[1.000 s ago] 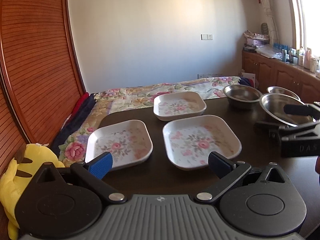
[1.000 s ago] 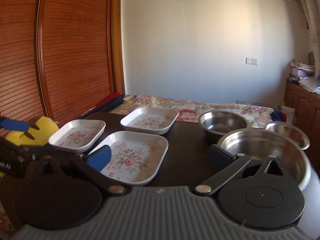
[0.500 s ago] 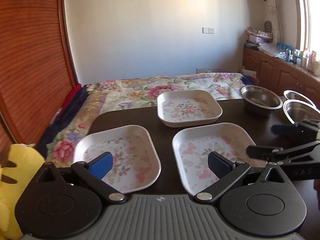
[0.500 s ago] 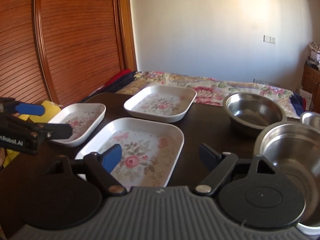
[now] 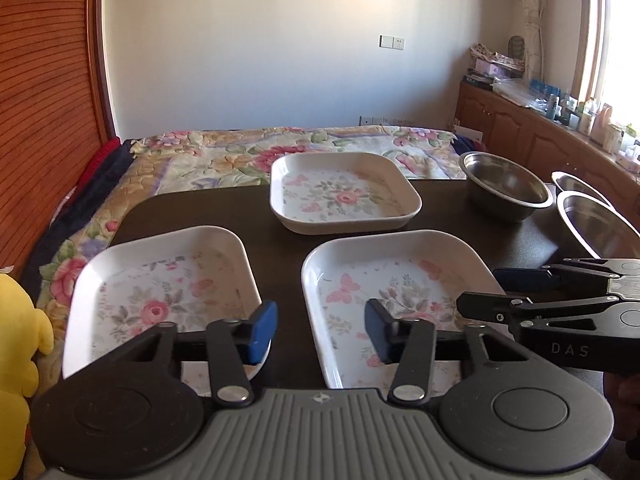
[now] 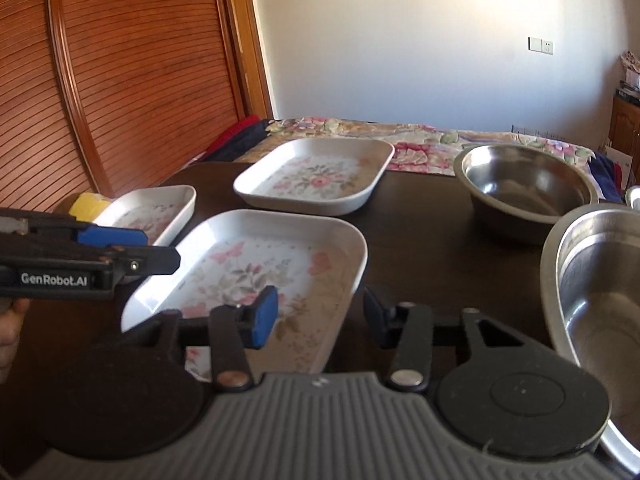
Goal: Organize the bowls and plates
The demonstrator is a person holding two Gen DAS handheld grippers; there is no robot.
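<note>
Plates (image 5: pixel 400 292) lie unstacked just ahead of both jaws; the left gripper (image 5: pixel 320 330) and right gripper (image 6: pixel 316 316) hover narrowly parted, empty, apparently poised to grasp rims.

We see a dark tabletop (image 5: pixel 272 220) with a rounded corner. Behind it lies a bed under a floral quilt (image 5: pixel 224 152), with dark blue and red cloth (image 5: pixel 100 168) bunched along its left edge. A yellow plush toy (image 5: pixel 18 344) sits at the tabletop's left side. A slatted wooden door (image 6: pixel 132 68) fills the left wall, and the back wall is plain cream with a white switch plate (image 5: pixel 392 42). Along the right runs a wooden cabinet (image 5: pixel 520 136), its top crowded with bottles (image 5: pixel 584 112) and stacked papers (image 5: pixel 496 60) below a bright window (image 5: pixel 620 40) with a pale curtain (image 5: pixel 532 12).
</note>
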